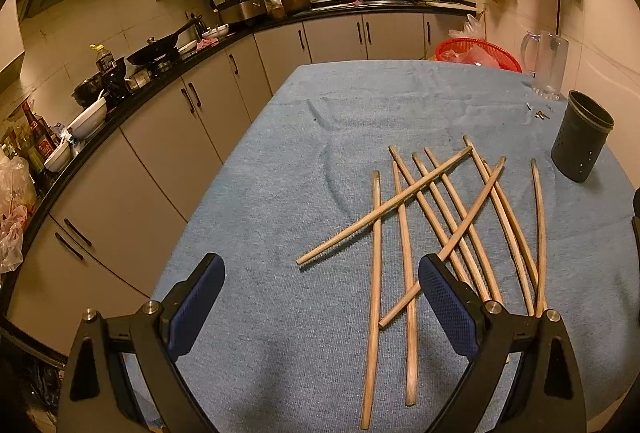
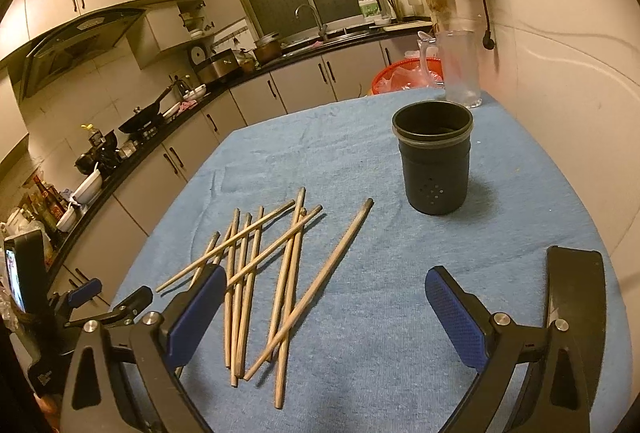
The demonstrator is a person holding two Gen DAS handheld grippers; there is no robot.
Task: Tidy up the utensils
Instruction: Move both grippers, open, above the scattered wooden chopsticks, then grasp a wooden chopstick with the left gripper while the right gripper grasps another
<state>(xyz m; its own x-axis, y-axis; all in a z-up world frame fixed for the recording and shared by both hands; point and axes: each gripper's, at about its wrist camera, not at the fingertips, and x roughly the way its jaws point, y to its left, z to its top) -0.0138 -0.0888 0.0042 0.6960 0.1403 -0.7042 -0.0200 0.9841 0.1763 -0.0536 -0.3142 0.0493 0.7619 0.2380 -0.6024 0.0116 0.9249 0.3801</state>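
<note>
blue cloth-covered table point(image 2: 400, 293) bare near me | dark perforated cylindrical holder point(image 2: 436, 161) upright, empty, awaiting sticks | loose crossed pile of wooden chopsticks point(image 1: 436, 217) left of it, none lifted | I keep left gripper point(image 1: 320, 309) and right gripper point(image 2: 324, 313) wide, holding nothing, ready to pick

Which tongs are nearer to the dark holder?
Right. The right tongs face the dark holder directly across bare cloth; the left tongs sit by the chopsticks, farther off.
</note>
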